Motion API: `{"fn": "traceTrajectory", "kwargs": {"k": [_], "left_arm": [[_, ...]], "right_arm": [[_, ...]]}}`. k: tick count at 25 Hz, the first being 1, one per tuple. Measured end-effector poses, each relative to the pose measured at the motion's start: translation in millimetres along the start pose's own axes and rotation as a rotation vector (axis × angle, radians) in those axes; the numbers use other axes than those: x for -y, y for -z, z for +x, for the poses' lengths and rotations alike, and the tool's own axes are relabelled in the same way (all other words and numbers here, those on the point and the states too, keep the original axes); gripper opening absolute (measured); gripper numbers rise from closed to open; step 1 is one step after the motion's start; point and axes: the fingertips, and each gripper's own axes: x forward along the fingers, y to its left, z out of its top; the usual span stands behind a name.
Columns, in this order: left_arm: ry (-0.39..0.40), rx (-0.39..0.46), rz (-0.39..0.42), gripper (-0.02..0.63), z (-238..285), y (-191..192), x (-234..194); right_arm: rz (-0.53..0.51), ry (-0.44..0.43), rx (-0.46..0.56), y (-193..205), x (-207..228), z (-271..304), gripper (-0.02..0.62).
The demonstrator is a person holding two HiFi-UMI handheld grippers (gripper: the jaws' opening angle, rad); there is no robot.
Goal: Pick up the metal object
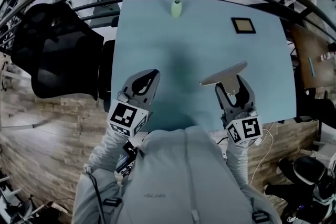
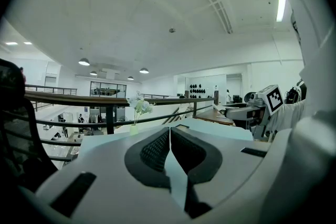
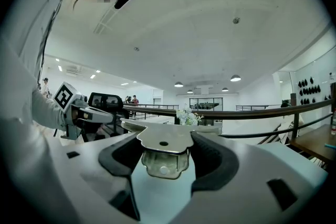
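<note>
**A:** What stood furthest left?

**B:** 1 black mesh chair (image 1: 58,55), just beside the left edge of the pale blue worktop (image 1: 157,39).

**A:** And the left gripper (image 1: 152,77)?

**B:** It hung over the near left part of the worktop. In its own view its 2 fingers (image 2: 152,152) were pressed together at the tips, with nothing between them.

**A:** Anything in the middle?

**B:** A small green vase (image 1: 176,9) of white flowers stood upright at the far edge, well apart from both grippers.

**A:** Where was the metal object (image 1: 223,75)?

**B:** In the right gripper (image 1: 231,87), over the near right part of the worktop. The fingers (image 3: 215,157) stood wide apart yet clamped on it. In the right gripper view its narrow folded part sat between the pads, and its flat plate with 1 small hole spread across the tips.

**A:** And further right?

**B:** 1 dark square frame (image 1: 243,25) lay flat near the far right corner.
</note>
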Motion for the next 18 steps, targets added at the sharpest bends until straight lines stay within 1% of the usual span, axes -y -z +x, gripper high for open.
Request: {"fn": "traceTrajectory", "kwargs": {"k": [8, 18], "left_arm": [[0.006, -0.003, 0.001, 0.029, -0.2, 1.4, 0.1], [0.009, -0.013, 0.003, 0.029, 0.7, 4.5, 1.9]], "right_arm": [[0.022, 0.012, 0.005, 2.0, 2.1, -0.5, 0.296], [0.026, 0.003, 0.006, 2.3, 1.8, 1.8, 0.296]]}}
